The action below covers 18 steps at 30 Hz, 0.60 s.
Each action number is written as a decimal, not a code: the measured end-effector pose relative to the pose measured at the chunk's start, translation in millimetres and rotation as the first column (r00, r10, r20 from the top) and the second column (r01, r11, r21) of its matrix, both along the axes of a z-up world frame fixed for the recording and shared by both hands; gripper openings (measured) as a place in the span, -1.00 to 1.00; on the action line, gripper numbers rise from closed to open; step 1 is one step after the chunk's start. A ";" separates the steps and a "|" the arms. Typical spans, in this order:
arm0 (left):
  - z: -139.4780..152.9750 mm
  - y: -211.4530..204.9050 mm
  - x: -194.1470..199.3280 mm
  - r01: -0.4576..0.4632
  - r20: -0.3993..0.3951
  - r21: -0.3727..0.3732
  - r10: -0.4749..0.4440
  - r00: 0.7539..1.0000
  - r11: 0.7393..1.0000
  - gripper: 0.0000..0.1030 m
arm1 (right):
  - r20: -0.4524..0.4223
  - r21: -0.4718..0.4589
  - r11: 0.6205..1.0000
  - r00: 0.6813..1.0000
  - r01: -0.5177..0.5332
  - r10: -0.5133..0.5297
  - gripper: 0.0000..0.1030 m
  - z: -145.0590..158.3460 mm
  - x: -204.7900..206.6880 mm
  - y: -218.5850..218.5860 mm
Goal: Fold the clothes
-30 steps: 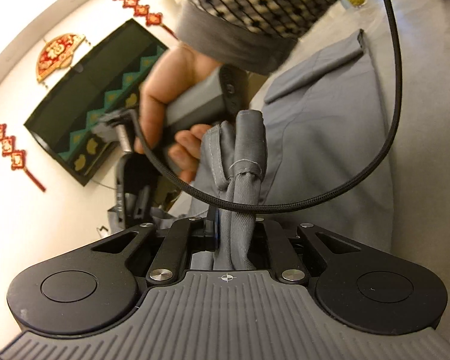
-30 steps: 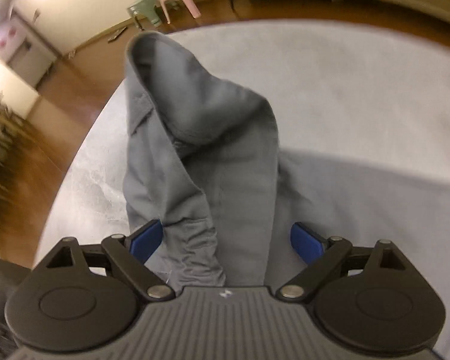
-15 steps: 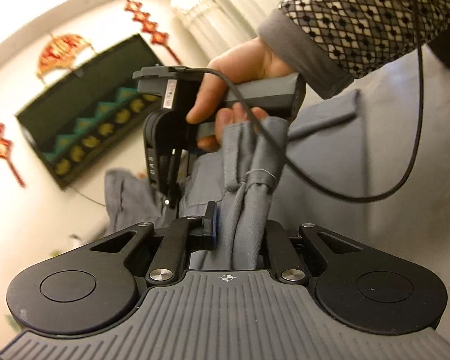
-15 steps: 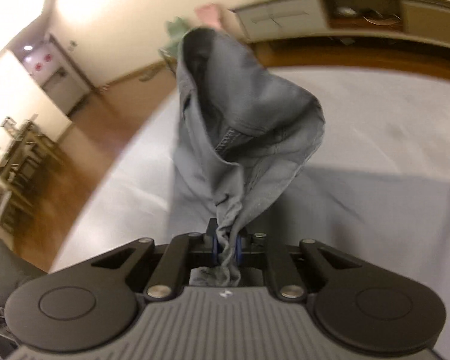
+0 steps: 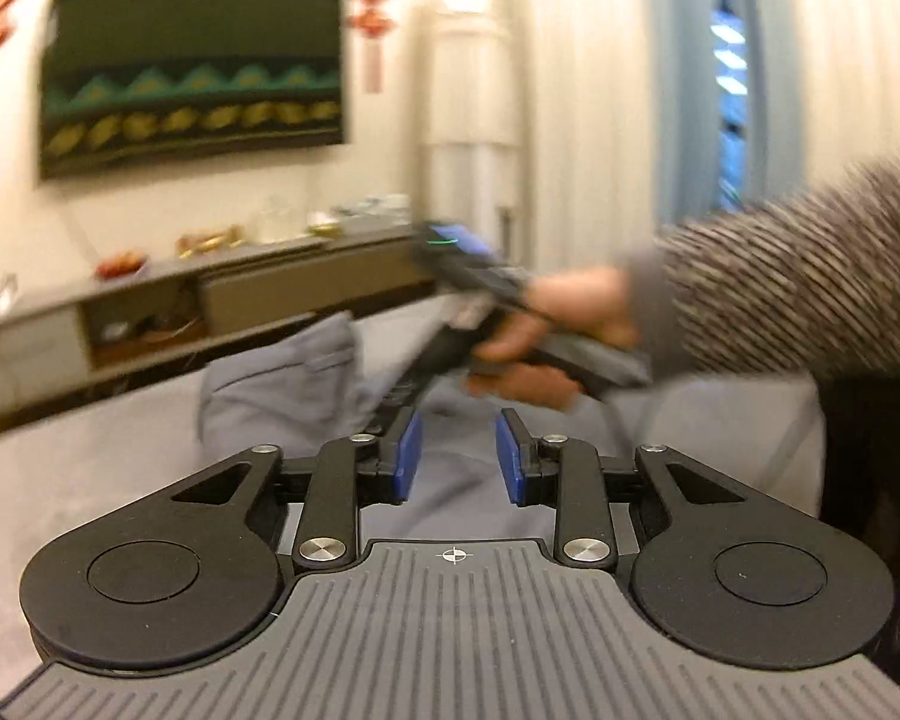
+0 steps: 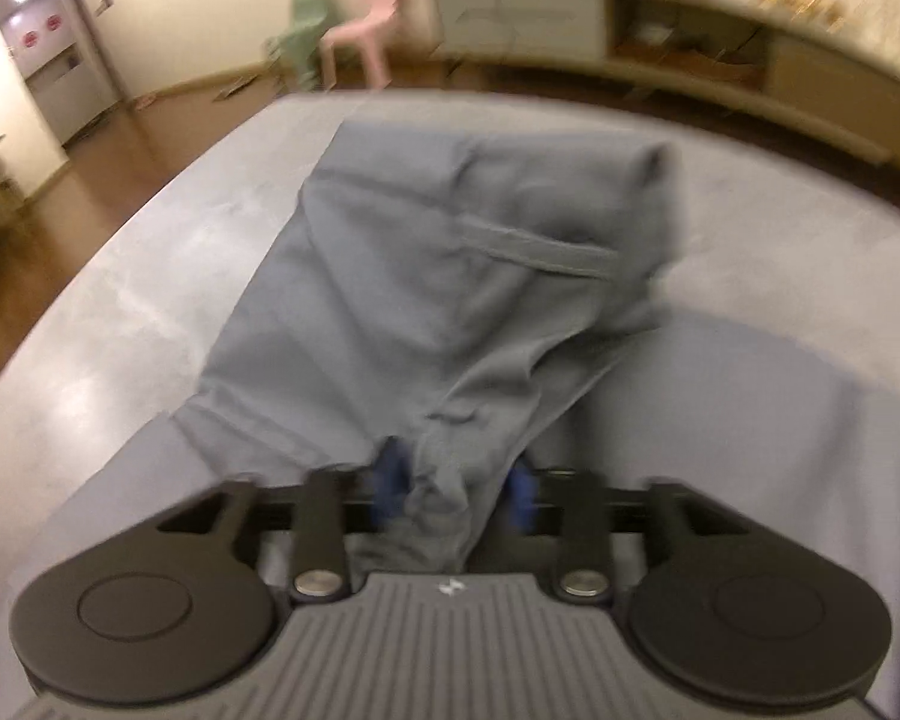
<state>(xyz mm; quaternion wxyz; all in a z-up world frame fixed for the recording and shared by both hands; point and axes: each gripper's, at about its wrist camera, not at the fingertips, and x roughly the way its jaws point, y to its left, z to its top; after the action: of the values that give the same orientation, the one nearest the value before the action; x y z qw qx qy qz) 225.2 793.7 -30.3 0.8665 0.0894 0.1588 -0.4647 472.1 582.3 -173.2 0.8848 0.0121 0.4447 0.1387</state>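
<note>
A grey garment lies folded over on the grey table, its pocket seam facing up. It also shows in the left wrist view. My left gripper is open and empty, with grey cloth below its blue pads. My right gripper has its blue pads apart, with a bunch of the garment still lying between them. The right gripper's body and the hand holding it show in the left wrist view, blurred by motion.
A long low sideboard with small items runs along the wall behind the table; it also shows in the right wrist view. A pink chair and a green chair stand on the wooden floor beyond the table's far edge.
Both grippers have opened and released the garment, which has dropped from hanging to lying folded on the table. The left gripper has swung level, facing the wall.
</note>
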 end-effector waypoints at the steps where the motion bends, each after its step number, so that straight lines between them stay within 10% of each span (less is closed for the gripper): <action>1: -4.1 -5.0 7.0 -0.011 -0.017 0.014 0.011 1.000 1.000 -0.60 | 0.050 -0.022 0.999 0.998 0.034 -0.033 -0.04 8.6 -10.0 -0.4; 5: -30.6 -44.3 25.4 -0.015 -0.040 0.199 0.024 0.999 0.980 -0.65 | 0.192 0.031 1.000 0.981 -0.002 -0.004 -0.11 32.2 -82.4 5.2; 11: -71.5 -70.7 15.4 0.054 -0.103 0.352 -0.019 0.995 0.934 -0.64 | 0.072 -0.045 0.970 0.968 -0.238 0.241 -0.31 -24.3 -144.9 30.6; 18: -29.2 -52.9 24.1 0.012 -0.094 0.263 0.013 0.995 0.965 -0.56 | 0.027 -0.051 0.969 0.969 -0.243 0.244 -0.28 -17.9 -160.9 8.1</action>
<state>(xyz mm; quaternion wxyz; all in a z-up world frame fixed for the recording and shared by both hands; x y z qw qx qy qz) 249.4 740.8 -59.5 0.8386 0.1812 0.2603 -0.4429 311.3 590.4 -191.1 0.8685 -0.0658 0.4311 0.2358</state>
